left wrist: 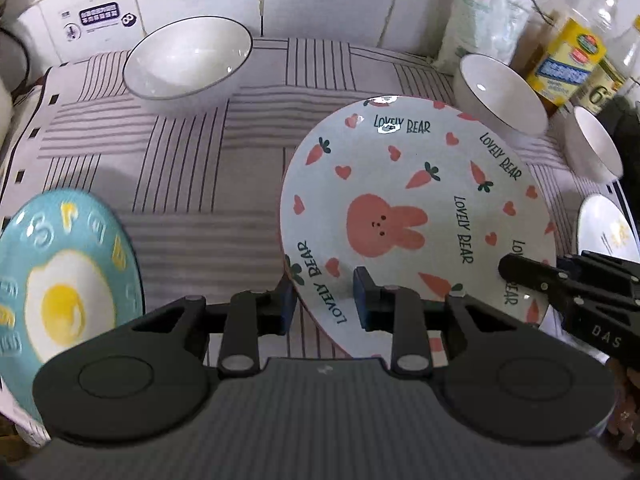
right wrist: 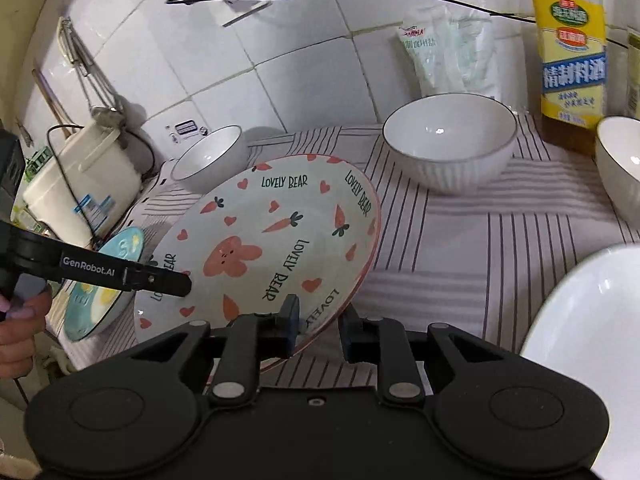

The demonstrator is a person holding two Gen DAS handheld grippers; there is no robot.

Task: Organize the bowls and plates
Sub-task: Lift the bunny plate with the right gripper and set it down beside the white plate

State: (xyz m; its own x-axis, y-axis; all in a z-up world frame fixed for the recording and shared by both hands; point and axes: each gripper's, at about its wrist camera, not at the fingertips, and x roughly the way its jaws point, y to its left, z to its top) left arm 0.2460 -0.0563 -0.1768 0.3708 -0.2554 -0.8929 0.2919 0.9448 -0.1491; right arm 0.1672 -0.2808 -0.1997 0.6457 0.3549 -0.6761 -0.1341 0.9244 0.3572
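Grippers, 2, angled downward, both clamp the rabbit plate [left wrist: 416, 216] rim, tilted.

glossy ceramic plate [left wrist: 416, 216], striped cloth [left wrist: 192, 184]

Plate [left wrist: 416, 216] — "LOVELY BEAR"; left claw [right wrist: 172, 282] — "GenRobot.AI".

Your left gripper [left wrist: 325, 296]: jaws pinched on the plate [left wrist: 416, 200] rim at its left edge, pointing steeply down. Your right gripper [right wrist: 318, 326]: jaws clamped on the same plate's near-right rim, angled less steeply. Your left hand [right wrist: 18, 320]: fingers wrapped round that gripper's handle, far left.
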